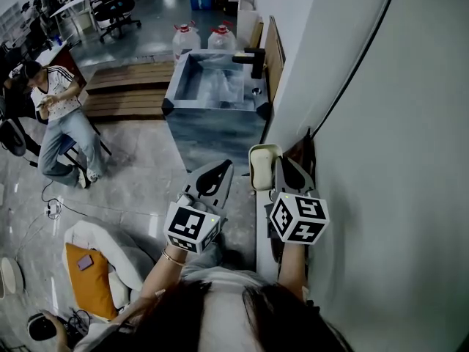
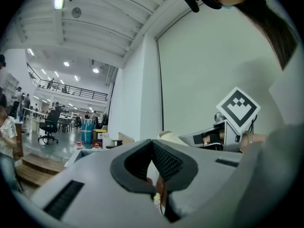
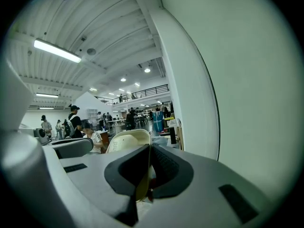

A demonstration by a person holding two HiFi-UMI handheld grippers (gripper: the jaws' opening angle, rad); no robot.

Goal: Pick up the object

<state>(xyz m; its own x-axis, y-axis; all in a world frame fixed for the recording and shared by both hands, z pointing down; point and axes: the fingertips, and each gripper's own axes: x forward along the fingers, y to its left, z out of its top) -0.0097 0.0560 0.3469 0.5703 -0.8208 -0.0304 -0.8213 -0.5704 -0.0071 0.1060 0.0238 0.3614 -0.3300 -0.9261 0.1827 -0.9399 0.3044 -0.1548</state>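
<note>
The right hand-held gripper (image 3: 149, 148) was seen with its jaws pressed together on the thin rim of the cream, dish-like object (image 3: 124, 144). This, the task's thing, was held up off any surface, just beside the white wall (image 1: 381, 138). The left hand-held gripper (image 2: 153, 144) was drawn closed with nothing gripped, near the object's other side.

The pick-up was judged largely made. For it to be done well, the pinch on so thin an edge would need to be firm and the object carried level, since a rim grip could let it pivot or slip.

Little room was left on the right, where the wall stood close. Open floor (image 1: 139, 182) lay to the left, and a blue-grey sink unit (image 1: 212, 123) stood ahead — so a move leftward and back was judged safest.
</note>
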